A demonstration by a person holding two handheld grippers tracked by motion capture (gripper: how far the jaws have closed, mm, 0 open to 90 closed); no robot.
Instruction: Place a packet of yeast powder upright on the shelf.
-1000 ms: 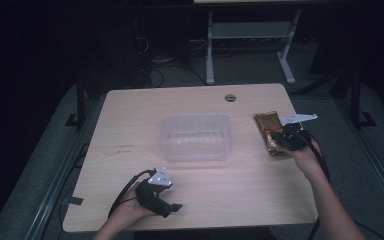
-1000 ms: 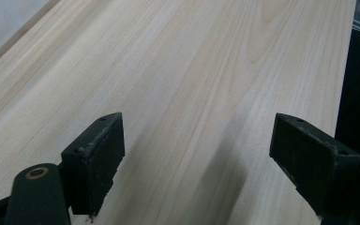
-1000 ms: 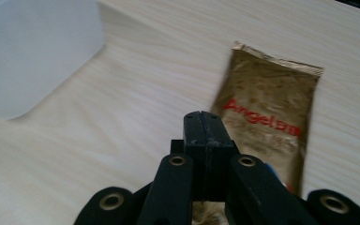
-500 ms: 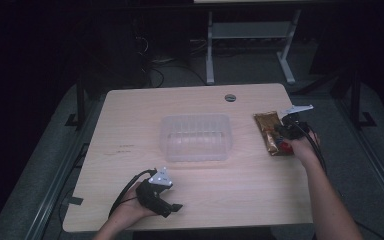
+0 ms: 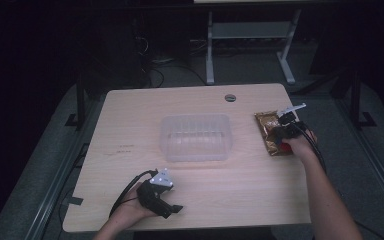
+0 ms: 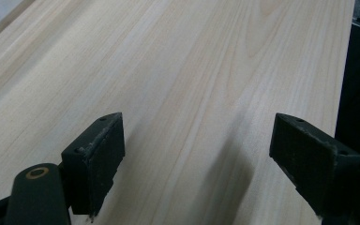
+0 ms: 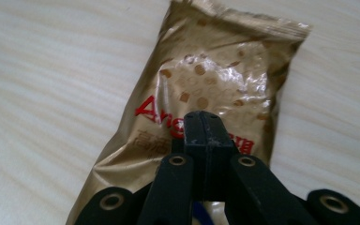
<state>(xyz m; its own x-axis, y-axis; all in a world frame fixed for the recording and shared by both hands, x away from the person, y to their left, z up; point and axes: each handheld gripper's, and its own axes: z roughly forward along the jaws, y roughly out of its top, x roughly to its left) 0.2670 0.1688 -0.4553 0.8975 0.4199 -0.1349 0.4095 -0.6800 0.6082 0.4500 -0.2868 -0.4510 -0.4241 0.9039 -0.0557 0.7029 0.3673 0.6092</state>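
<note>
Snack packet [image 7: 206,89]: a gold foil pouch with red lettering, lying flat on the right side of the surface [image 5: 130,125], well apart from the clear plastic container [image 5: 196,137] at the middle.
Weight: looks light, likely a puffed or biscuit filling with air inside.
Stiffness: soft, crinkly film; it will probably buckle and sag if lifted by one end.
Grip: glossy foil, likely slippery, so a flat seam offers the surest hold.
Fragility: the contents may crush under a hard squeeze on the body.
Where to hold: the crimped end seam or a side edge, not the swollen middle.
Right gripper [image 7: 205,129]: fingers pressed together over the near part of the packet; whether they pinch any foil cannot be told.
Left gripper [image 6: 197,159]: fingers spread wide, holding nothing, low over bare wood at the near left.
</note>
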